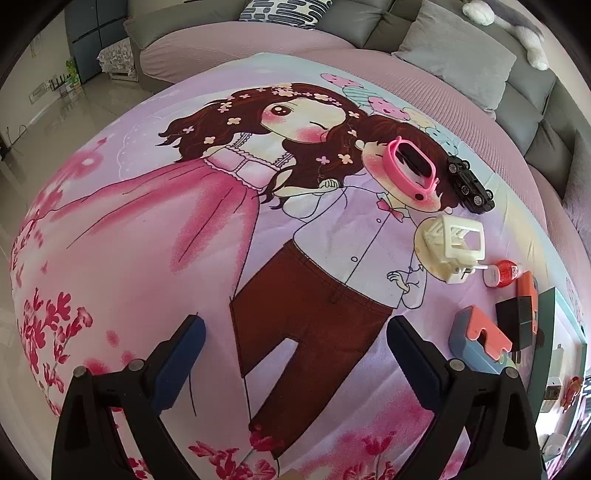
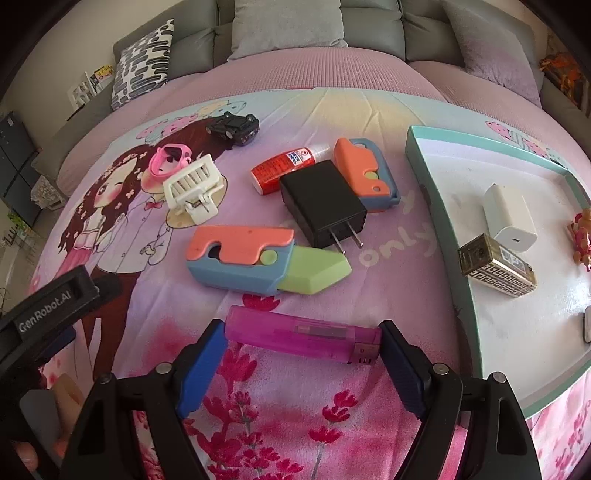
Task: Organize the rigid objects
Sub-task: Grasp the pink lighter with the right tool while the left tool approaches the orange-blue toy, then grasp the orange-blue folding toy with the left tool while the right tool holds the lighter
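A translucent pink lighter [image 2: 295, 336] lies crosswise on the cartoon blanket at the near edge. My right gripper [image 2: 303, 326] is shut on it, one blue pad against each end. Beyond it lie an orange-and-blue toy knife with a green blade [image 2: 240, 258], a black charger [image 2: 321, 203], a second toy knife [image 2: 365, 173], a red bottle [image 2: 280, 168], a white clip [image 2: 194, 188], a pink band [image 2: 168, 158] and a black toy car [image 2: 234, 125]. My left gripper [image 1: 295, 321] stands open over bare blanket, nothing between its fingers.
A teal-rimmed white tray [image 2: 436, 206] at the right holds a white charger [image 2: 508, 214], a gold patterned case [image 2: 495, 271] and a small figurine [image 2: 583, 236]. A grey sofa with cushions [image 2: 288, 26] runs behind the bed. The left gripper's body [image 2: 55, 295] shows at the left.
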The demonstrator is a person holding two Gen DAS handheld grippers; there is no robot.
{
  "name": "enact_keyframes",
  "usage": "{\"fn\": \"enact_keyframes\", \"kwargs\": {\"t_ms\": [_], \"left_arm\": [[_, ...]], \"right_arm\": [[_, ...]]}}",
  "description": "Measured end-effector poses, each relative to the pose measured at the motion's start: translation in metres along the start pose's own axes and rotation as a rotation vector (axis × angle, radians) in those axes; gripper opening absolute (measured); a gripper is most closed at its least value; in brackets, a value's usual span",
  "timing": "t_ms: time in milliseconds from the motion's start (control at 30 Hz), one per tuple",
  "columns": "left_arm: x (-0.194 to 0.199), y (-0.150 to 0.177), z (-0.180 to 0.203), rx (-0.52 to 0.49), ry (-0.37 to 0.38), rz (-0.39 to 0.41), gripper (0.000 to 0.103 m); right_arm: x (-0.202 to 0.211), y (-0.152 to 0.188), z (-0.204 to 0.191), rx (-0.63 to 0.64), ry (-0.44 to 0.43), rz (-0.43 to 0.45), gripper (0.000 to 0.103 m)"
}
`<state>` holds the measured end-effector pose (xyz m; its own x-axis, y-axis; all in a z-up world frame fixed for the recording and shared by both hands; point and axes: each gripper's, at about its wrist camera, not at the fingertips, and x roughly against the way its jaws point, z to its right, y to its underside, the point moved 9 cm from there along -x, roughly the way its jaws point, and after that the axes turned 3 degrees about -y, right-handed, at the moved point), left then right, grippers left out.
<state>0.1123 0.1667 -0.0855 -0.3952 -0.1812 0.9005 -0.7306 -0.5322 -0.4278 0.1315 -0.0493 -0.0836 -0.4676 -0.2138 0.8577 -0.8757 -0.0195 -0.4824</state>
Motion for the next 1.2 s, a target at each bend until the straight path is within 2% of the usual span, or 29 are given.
{"fn": "enact_keyframes", "kwargs": {"t_ms": [233,567,833,1200], "left_arm": [[0.004,0.001,0.016,-0.029,0.032,0.007,0.099],[0.009,0.006,0.061,-0.119,0.119,0.016,0.099],[0.003,0.017,0.105,-0.211,0.180,-0.007,0.099],[-0.010,0.027,0.148,-0.298,0.165,-0.026,0.099]], "right_arm": [[0.025,-0.019,0.015,-0.041,-0.012,0.075,0.084],[0.060,-0.048,0.049,-0.082,0.033,0.191,0.084],[0.069,-0.057,0.091,-0.177,0.063,0.216,0.084],[0.072,-0.058,0.106,-0.218,0.051,0.216,0.084]]}}
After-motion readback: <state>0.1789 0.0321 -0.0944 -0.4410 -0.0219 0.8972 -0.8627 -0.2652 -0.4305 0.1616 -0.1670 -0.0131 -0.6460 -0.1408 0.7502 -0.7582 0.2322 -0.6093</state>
